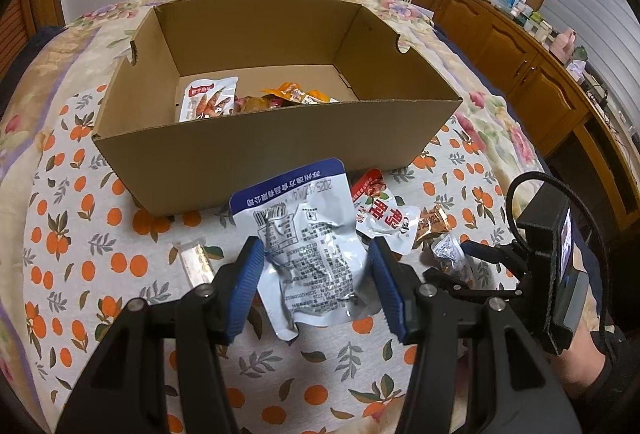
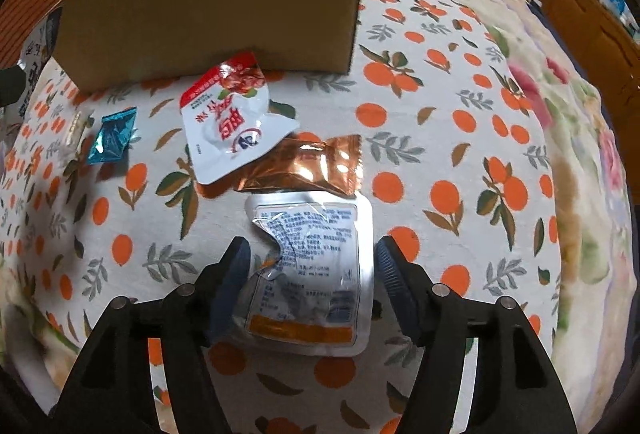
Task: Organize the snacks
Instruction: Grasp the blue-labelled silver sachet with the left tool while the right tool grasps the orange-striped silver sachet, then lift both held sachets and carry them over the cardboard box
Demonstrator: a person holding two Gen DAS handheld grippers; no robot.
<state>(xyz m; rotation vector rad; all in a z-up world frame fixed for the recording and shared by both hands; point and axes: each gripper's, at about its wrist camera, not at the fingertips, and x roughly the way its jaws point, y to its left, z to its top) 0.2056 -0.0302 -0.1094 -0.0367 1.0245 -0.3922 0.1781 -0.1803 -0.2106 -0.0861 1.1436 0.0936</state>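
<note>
Showing only leftward: snacks inside the cardboard box.

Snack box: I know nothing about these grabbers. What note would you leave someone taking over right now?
Left gripper: shut on the blue-edged packet, in front of the box.
Right gripper: shut on the orange-striped packet, next to the copper packet.
Done: a few snacks lie in the box.
Left: both held packets go in, then probably the copper packet, red-and-white packet, teal packet and pale bar.
</note>
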